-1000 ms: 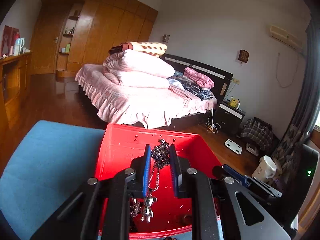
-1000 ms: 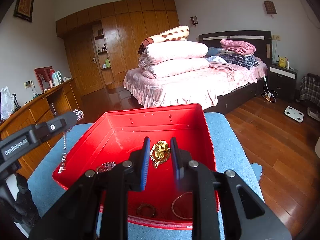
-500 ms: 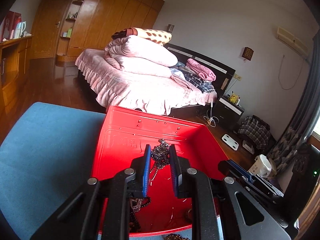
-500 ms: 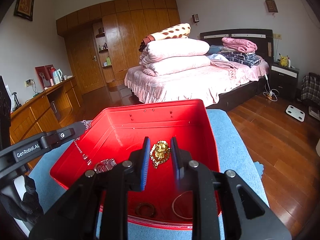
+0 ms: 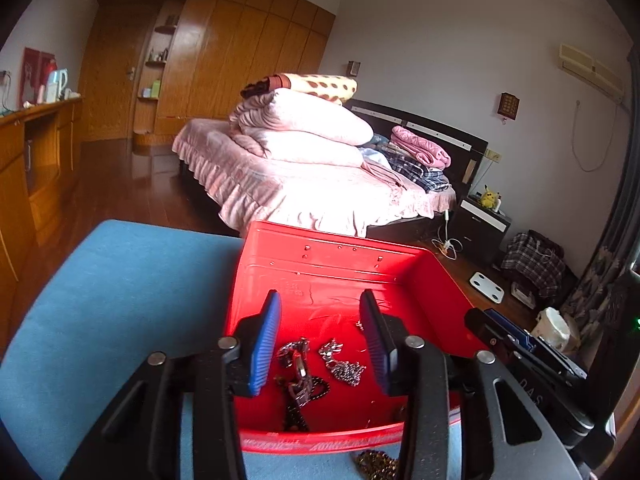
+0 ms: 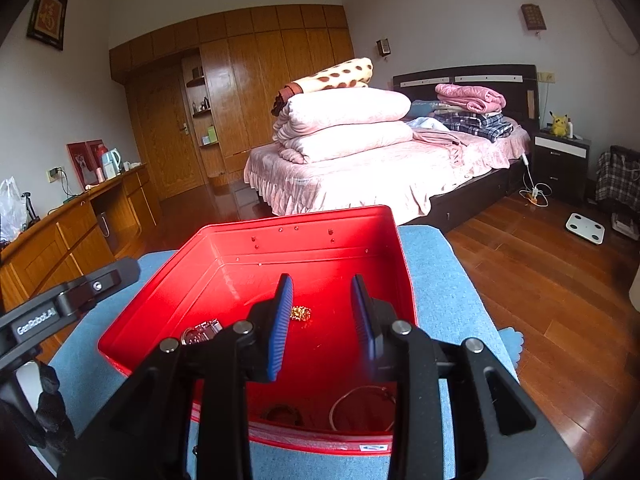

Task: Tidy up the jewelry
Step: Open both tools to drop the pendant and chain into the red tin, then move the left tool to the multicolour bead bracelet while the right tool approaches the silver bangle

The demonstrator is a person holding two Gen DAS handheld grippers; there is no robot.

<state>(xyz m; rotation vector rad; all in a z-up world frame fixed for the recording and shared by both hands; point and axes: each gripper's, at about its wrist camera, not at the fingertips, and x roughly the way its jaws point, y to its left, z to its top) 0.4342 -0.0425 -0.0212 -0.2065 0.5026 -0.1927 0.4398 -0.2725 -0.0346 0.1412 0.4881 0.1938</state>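
Note:
A red box (image 5: pixel 332 256) (image 6: pixel 304 236) stands on a blue cloth-covered table. My left gripper (image 5: pixel 320 324) hovers over its near side, jaws opening with nothing between them. Below it on the box floor lie a silver chain (image 5: pixel 344 364) and darker chains (image 5: pixel 298 380). My right gripper (image 6: pixel 322 304) is also opening over the box; a gold brooch (image 6: pixel 301 313) lies on the floor beneath its gap, free of the pads. A thin bangle (image 6: pixel 360 404), a dark ring (image 6: pixel 282 412) and a silver piece (image 6: pixel 202 330) rest near the front wall.
The blue table top (image 5: pixel 120 288) spreads to the left of the box. A gold beaded piece (image 5: pixel 376 462) lies on the cloth in front of the box. A bed (image 6: pixel 380 160), wardrobe and wooden desk (image 6: pixel 72 232) stand beyond the table's far edge.
Both grippers have opened. The silver chain has dropped from the left gripper into the box, and the gold brooch has fallen from the right gripper onto the box floor.

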